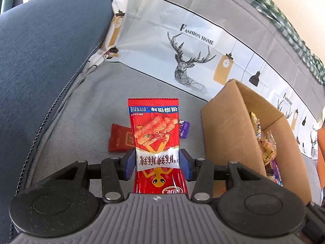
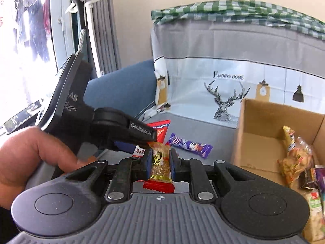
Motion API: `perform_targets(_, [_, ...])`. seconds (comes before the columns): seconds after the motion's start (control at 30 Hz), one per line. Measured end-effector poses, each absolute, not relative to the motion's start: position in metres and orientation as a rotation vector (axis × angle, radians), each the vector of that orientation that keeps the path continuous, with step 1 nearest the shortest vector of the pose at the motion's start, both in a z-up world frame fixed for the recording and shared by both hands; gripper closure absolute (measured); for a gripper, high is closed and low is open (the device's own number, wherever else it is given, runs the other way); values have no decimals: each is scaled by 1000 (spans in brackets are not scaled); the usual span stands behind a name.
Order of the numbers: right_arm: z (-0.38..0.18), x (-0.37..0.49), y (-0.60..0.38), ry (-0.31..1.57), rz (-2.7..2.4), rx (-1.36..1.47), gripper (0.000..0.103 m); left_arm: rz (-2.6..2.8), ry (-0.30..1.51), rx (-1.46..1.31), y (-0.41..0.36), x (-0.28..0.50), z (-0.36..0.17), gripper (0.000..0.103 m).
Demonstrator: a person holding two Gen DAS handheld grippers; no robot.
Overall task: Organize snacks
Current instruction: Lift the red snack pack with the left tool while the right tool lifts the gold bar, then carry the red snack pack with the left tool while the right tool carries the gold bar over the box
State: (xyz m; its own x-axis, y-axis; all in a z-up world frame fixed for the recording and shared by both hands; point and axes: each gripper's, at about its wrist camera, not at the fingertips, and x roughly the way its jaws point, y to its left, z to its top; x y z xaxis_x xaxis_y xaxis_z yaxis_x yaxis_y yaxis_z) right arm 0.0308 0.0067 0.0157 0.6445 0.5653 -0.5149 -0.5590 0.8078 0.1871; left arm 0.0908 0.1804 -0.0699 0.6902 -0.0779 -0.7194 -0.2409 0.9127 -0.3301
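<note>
On grey woven sofa fabric beside a corrugated cardboard box (image 1: 229, 122): left gripper (image 1: 158, 163) clamps a glossy red rectangular snack packet (image 1: 156, 134); right gripper (image 2: 160, 163) pinches a crinkled gold-wrapped candy (image 2: 160, 162).

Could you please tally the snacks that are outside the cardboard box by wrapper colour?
Red: 2 (large red packet, small red packet)
Purple: 1 (purple bar)
Gold: 1 (gold candy)
Total: 4
</note>
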Motion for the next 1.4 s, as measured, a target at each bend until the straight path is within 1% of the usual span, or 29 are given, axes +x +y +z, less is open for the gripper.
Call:
perform_targets(0.2, [25, 34, -11, 569, 612, 31, 94, 77, 800, -414, 174, 92, -68, 53])
perform_targets(0.5, [9, 37, -6, 642, 603, -9, 93, 103, 807, -436, 181, 95, -70, 53])
perform_targets(0.6, [5, 29, 11, 641, 614, -86, 93, 117, 806, -455, 189, 92, -70, 53])
perform_targets(0.77, [-27, 8, 63, 656, 562, -421, 91, 132, 804, -479, 204, 85, -68, 53])
perform_targets(0.83, [-45, 6, 82, 692, 529, -536, 88, 132, 805, -484, 209, 82, -67, 53])
perform_targets(0.9, [-63, 9, 94, 737, 487, -614, 74, 131, 806, -484, 213, 80, -67, 53])
perform_targets(0.93, [-72, 12, 99, 761, 463, -637, 71, 130, 807, -485, 214, 78, -66, 53])
perform_targets(0.97, [-79, 14, 103, 786, 441, -657, 69, 128, 808, -487, 216, 77, -66, 53])
perform_targets(1.07, [-95, 23, 107, 838, 372, -685, 68, 124, 804, -493, 221, 74, -65, 53])
perform_targets(1.13, [-102, 30, 105, 878, 338, -673, 68, 120, 800, -502, 223, 72, -64, 53])
perform_targets(1.17, [-105, 33, 101, 897, 327, -656, 70, 120, 797, -507, 225, 71, -63, 53])
perform_targets(1.2, [-106, 35, 98, 907, 325, -627, 82, 119, 794, -511, 226, 70, -62, 53])
perform_targets(1.23, [-106, 39, 94, 925, 319, -597, 84, 117, 790, -516, 228, 69, -62, 53])
perform_targets(1.33, [-104, 39, 89, 927, 334, -534, 86, 114, 783, -533, 230, 68, -60, 53])
perform_targets(1.4, [-100, 41, 83, 935, 363, -440, 88, 111, 779, -535, 231, 67, -59, 53])
